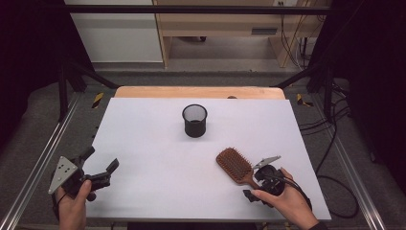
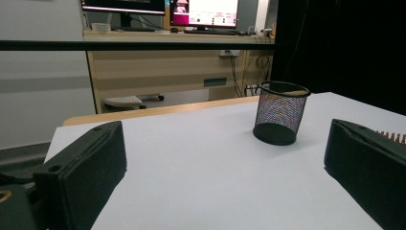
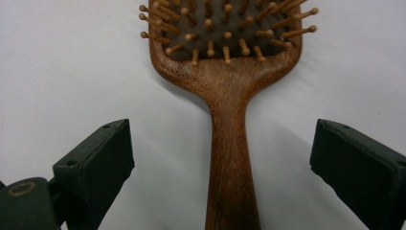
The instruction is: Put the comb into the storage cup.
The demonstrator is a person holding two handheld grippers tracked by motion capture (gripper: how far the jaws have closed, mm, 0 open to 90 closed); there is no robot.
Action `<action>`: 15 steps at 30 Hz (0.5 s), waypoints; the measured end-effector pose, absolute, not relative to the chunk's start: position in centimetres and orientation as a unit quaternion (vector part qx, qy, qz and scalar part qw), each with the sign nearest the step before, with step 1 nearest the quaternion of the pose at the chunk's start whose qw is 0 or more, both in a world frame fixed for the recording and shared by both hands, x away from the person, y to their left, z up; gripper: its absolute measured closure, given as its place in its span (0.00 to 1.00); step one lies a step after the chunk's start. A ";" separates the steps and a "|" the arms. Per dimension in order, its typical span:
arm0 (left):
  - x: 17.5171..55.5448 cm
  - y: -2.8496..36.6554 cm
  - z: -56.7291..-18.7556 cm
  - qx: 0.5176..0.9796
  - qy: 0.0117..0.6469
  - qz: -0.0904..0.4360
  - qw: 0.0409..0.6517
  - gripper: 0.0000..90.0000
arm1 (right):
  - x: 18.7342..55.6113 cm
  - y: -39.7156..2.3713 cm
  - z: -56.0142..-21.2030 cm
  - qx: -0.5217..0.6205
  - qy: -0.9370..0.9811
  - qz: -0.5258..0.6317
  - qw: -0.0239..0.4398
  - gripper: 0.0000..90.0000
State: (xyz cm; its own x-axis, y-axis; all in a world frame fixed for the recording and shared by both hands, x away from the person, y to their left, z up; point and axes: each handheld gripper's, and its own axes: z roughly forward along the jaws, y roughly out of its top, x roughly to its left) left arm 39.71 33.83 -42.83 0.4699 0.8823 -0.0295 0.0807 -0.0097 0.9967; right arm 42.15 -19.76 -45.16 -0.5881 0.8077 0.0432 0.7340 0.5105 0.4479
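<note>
Two grippers at near edge of white table point(image 1: 158, 191). Right gripper point(image 1: 253, 184): jaws spread wide, straddling handle of one wooden hairbrush point(image 1: 235, 166), pads clear of it; brush lies flat, bristles up. Left gripper point(image 1: 101, 166): jaws wide apart, nothing between. Farther back, centre: one black mesh cup point(image 1: 195, 120), upright.

Lab or office workspace, monitors point(image 2: 163, 10) on a wooden desk point(image 2: 177, 57), framed test table point(image 1: 143, 143), floor cables point(image 1: 335, 143)
</note>
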 end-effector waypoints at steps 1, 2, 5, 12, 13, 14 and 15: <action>39.7 33.8 -42.8 0.624 0.386 0.341 0.588 0.01 | 42.3 -19.7 -45.3 0.441 0.867 0.214 0.084 0.09; 39.7 33.8 -42.8 0.624 0.386 0.340 0.589 0.01 | 42.4 -19.5 -45.3 0.443 0.867 0.212 0.084 0.09; 39.7 33.8 -42.8 0.624 0.386 0.339 0.589 0.01 | 42.7 -19.2 -45.5 0.444 0.867 0.207 0.086 0.10; 39.7 33.8 -42.8 0.623 0.386 0.338 0.590 0.01 | 43.1 -18.9 -45.6 0.442 0.872 0.193 0.083 0.32; 39.7 33.8 -42.8 0.623 0.386 0.338 0.590 0.01 | 43.1 -18.9 -45.5 0.442 0.872 0.193 0.083 0.35; 39.8 33.8 -42.8 0.623 0.386 0.338 0.590 0.01 | 43.1 -19.0 -45.5 0.440 0.873 0.192 0.083 0.39; 39.8 33.8 -42.9 0.623 0.386 0.338 0.590 0.01 | 43.2 -19.0 -45.5 0.439 0.874 0.191 0.083 0.42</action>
State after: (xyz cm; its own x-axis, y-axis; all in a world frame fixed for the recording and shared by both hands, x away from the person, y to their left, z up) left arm 39.76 33.80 -42.85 0.4732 0.8803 -0.0344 0.0827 -0.0054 0.9966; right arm 43.17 -18.97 -45.49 -0.6009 0.7990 0.0230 0.7359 0.5418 0.4060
